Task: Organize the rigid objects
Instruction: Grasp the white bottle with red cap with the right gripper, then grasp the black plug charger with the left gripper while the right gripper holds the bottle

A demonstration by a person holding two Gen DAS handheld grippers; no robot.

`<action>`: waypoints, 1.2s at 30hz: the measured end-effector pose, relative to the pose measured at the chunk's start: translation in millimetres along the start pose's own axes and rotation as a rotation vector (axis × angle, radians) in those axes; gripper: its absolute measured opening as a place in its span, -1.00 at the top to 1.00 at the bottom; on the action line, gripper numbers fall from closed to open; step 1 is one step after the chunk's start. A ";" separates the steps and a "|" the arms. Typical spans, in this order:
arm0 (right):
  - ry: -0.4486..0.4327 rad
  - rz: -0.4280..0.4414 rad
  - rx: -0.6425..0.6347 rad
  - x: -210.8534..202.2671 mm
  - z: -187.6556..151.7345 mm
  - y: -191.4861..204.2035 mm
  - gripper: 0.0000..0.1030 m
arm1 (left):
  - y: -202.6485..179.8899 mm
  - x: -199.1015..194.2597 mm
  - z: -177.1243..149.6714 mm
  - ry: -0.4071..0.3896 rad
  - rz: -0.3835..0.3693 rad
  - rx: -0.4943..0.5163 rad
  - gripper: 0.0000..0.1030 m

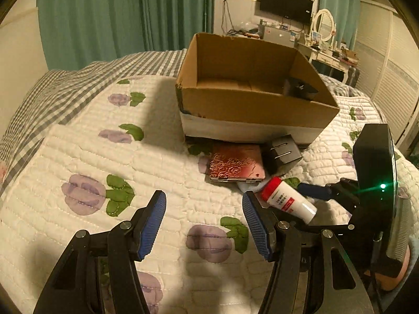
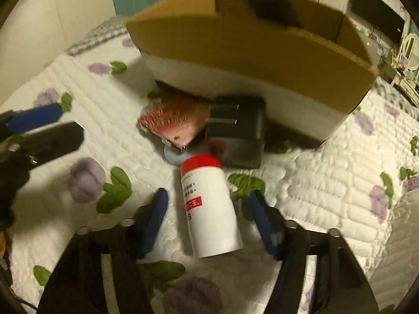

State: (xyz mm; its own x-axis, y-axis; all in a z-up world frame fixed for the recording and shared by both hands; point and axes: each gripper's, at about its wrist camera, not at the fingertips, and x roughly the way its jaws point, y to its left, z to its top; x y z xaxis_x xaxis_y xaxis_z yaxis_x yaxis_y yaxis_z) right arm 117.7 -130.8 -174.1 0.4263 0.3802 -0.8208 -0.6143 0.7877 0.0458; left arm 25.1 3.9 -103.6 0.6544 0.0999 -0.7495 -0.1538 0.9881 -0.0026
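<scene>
A white bottle with a red cap (image 2: 210, 206) lies on the quilted bed, between the open fingers of my right gripper (image 2: 209, 219), which do not touch it. It also shows in the left wrist view (image 1: 288, 199). Beyond it lie a black power adapter (image 2: 237, 130), a pink embossed case (image 2: 174, 121) and a small pale blue disc (image 2: 174, 156). A cardboard box (image 1: 251, 104) stands behind them with a black object (image 1: 298, 89) inside. My left gripper (image 1: 204, 222) is open and empty over the quilt, left of the bottle.
The bed has a white floral quilt (image 1: 104, 157) and a grey checked blanket (image 1: 65, 89) at the far left. Green curtains, a wall TV (image 1: 286, 2) and a dressing table (image 1: 330, 52) stand beyond the bed. My right gripper's body (image 1: 374, 172) shows at the right.
</scene>
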 end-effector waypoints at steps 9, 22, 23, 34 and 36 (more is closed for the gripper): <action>-0.066 0.018 0.062 -48.6 -9.6 -19.0 0.30 | -10.3 7.9 0.3 0.011 0.032 0.036 -0.23; -0.189 -0.129 0.284 -99.5 -2.2 -98.5 0.30 | -71.5 31.8 26.6 -0.016 -0.089 0.053 -0.23; -0.189 -0.126 0.286 -100.7 -2.7 -99.9 0.30 | -76.3 35.7 28.7 -0.015 -0.094 0.058 -0.23; -0.137 -0.130 0.285 -83.0 0.2 -105.2 0.30 | -99.4 81.5 42.4 -0.018 -0.054 0.043 -0.19; -0.134 -0.136 0.279 -81.8 0.7 -104.1 0.30 | -97.3 87.5 41.4 -0.004 -0.056 0.036 -0.09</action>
State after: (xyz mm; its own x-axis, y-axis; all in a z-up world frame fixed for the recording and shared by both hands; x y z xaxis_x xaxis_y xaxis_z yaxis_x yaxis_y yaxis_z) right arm 147.2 -243.5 -111.3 0.5865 0.3083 -0.7490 -0.3482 0.9309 0.1105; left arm 127.9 -78.6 -141.5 0.6643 0.0451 -0.7461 -0.0907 0.9957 -0.0206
